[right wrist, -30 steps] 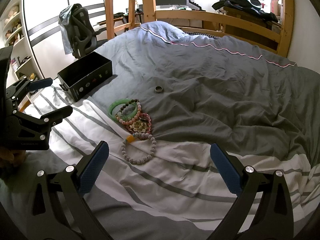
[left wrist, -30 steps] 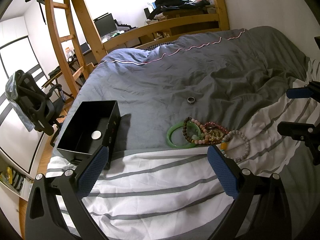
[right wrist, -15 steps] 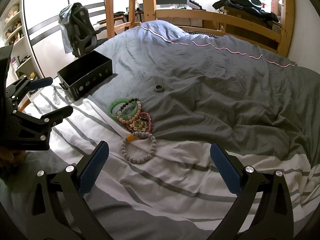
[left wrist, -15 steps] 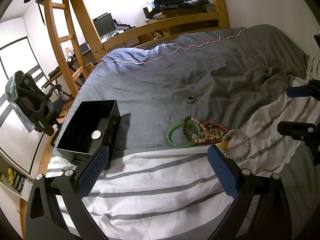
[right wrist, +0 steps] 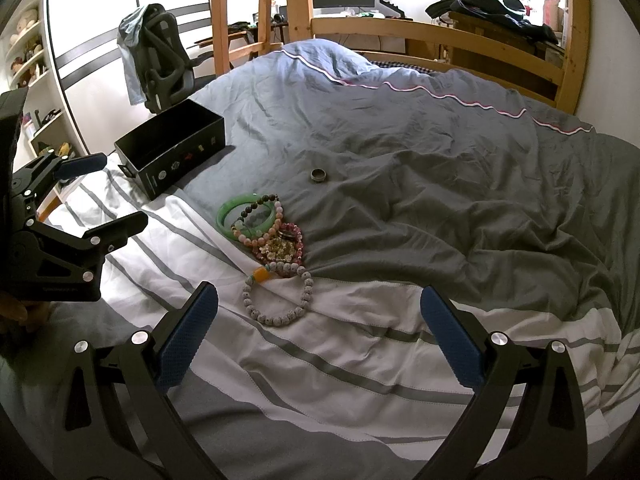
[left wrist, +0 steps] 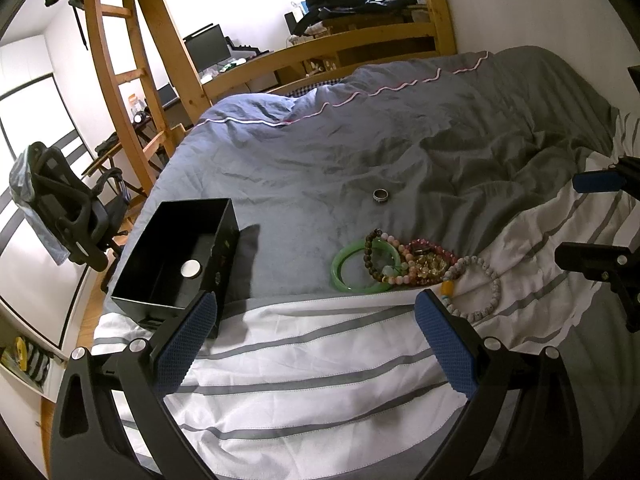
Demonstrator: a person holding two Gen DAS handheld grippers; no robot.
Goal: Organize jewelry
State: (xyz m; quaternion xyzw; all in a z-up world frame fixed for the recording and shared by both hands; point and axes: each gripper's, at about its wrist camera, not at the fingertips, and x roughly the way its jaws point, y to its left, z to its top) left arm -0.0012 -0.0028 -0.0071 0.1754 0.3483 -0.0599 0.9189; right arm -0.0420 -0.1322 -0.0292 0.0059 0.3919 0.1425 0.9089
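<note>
The jewelry lies in a loose row on the bed (left wrist: 304, 364), where the grey duvet (right wrist: 440, 208) meets the striped sheet. A green bangle (left wrist: 362, 266) sits at the end nearest the box; dark, pink and amber bead bracelets (right wrist: 276, 240) overlap it and one another, and a pale grey bead bracelet (right wrist: 276, 298) trails off the far end onto the sheet. A small ring (left wrist: 380, 195) lies alone on the duvet, apart from the heap and farther from both grippers.

The black box (left wrist: 180, 256) stands open on the bed edge, well to the left of the heap, holding only a small round disc (left wrist: 190, 269).

The left gripper (left wrist: 316, 336) has its jaws wide open and empty; its left jaw is right beside the box's near corner, and the bangle lies ahead between the jaws. The right gripper (right wrist: 320, 332) is likewise open and empty, with the grey bracelet directly ahead, nearest its left jaw.

The row runs from the box side toward the right gripper. So the right hand looks better placed for the grey bracelet, the left for the bangle and the drop into the box.
</note>
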